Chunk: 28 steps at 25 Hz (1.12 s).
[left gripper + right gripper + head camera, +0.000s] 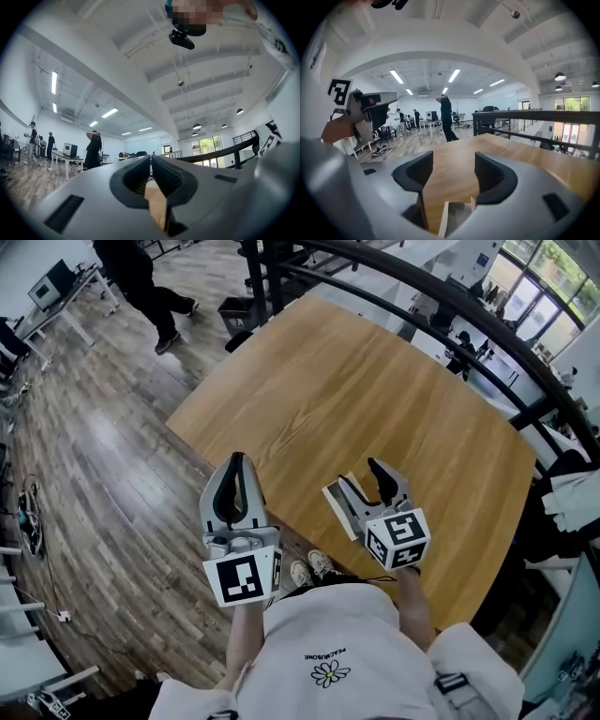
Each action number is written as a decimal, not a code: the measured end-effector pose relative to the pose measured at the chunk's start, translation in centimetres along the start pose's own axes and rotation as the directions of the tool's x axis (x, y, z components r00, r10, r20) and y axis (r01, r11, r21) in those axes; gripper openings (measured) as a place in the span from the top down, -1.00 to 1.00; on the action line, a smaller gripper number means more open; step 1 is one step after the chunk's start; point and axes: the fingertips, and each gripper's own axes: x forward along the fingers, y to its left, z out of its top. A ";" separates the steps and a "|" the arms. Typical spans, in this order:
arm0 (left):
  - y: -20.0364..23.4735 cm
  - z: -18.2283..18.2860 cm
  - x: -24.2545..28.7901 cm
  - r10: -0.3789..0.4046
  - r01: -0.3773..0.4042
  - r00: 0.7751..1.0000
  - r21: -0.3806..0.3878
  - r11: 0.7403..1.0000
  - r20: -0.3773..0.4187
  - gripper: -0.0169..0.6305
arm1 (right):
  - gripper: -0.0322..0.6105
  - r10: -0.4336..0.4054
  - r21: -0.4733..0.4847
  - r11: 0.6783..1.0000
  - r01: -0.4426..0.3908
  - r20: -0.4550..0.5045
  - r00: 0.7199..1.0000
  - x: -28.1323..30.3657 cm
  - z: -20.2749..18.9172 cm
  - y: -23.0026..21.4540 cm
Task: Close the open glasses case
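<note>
The open glasses case (pixel 337 505), cream outside with grey lining, lies near the front edge of the wooden table (pixel 375 390). My right gripper (pixel 361 474) hovers just over it with its jaws wide apart and nothing between the pads. In the right gripper view (pixel 453 164) the case (pixel 457 220) shows low between the jaw bases, its lining facing up. My left gripper (pixel 238 458) is off to the left over the table's edge, shut and empty. In the left gripper view (pixel 151 159) it points slightly upward at the ceiling.
A black railing (pixel 422 296) curves round the far side of the table. A person (pixel 141 277) walks on the wood floor at the upper left, near a black bin (pixel 239 310). My own shoes (pixel 311 568) stand at the table's front edge.
</note>
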 end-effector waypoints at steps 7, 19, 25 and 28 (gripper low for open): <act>-1.1 -1.0 0.6 -0.022 0.022 1.000 0.011 1.000 -0.020 0.89 | 0.04 -0.002 0.073 0.997 0.014 -0.164 0.986 0.2 -7.7 -1.4; -1.8 -2.1 0.4 -0.027 0.029 0.998 0.025 0.999 -0.057 0.89 | 0.04 0.026 0.157 0.987 0.034 -0.362 0.932 -1.0 -16.6 -2.4; -1.8 -2.1 0.3 -0.029 0.031 0.998 0.031 0.999 -0.064 0.89 | 0.04 0.051 0.159 0.987 0.011 -0.384 0.922 -1.1 -17.0 -1.7; -2.1 -2.1 0.4 -0.031 0.033 0.998 0.035 0.999 -0.063 0.89 | 0.04 0.056 0.151 0.988 0.005 -0.393 0.918 -1.0 -17.3 -1.8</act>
